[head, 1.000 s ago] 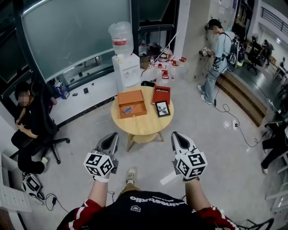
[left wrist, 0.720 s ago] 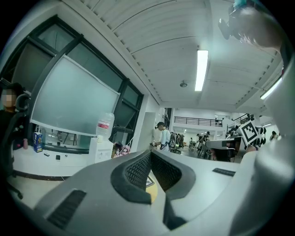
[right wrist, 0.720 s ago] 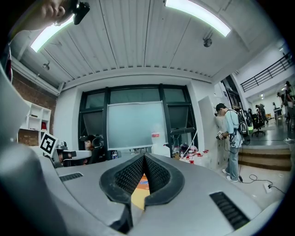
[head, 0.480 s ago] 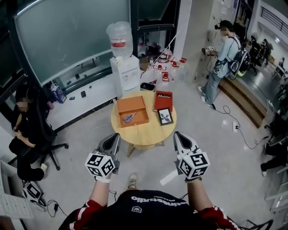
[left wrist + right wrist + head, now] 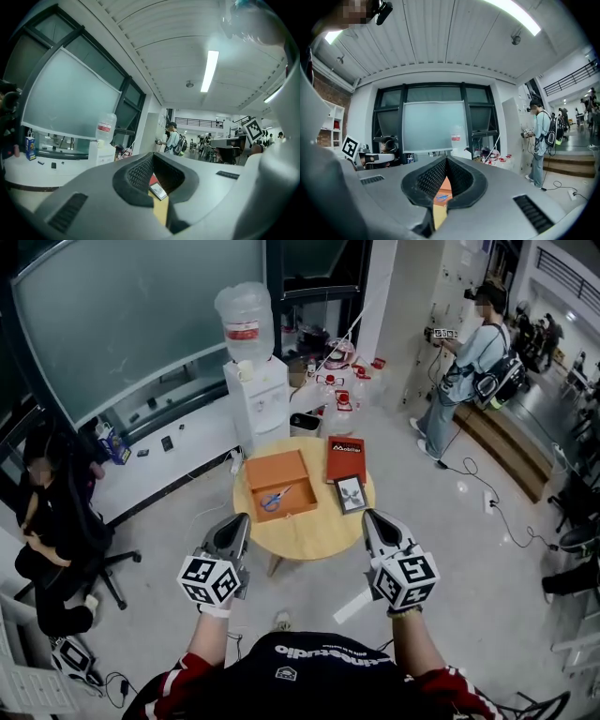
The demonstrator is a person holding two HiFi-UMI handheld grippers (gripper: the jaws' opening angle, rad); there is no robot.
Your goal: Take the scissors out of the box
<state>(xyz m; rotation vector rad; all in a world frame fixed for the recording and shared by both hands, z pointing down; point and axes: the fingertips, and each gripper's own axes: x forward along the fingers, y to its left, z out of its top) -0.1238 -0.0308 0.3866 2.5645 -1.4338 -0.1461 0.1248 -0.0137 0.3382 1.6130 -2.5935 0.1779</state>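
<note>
Blue-handled scissors lie inside an open orange box on a round wooden table. Both grippers are held level in front of me, short of the table's near edge and apart from the box. My left gripper is shut and empty; in the left gripper view its jaws meet, with a red book and a framed picture seen through the gap below. My right gripper is also shut with nothing in it; under its tip the scissors show in the orange box.
A red book and a framed picture lie right of the box. A water dispenser stands behind the table. One person sits at the left; another stands at the back right. Cables run over the floor.
The table and box have come nearer and lower in the head view as both grippers moved forward toward them. The standing person shifted right. Both grippers stayed shut.
</note>
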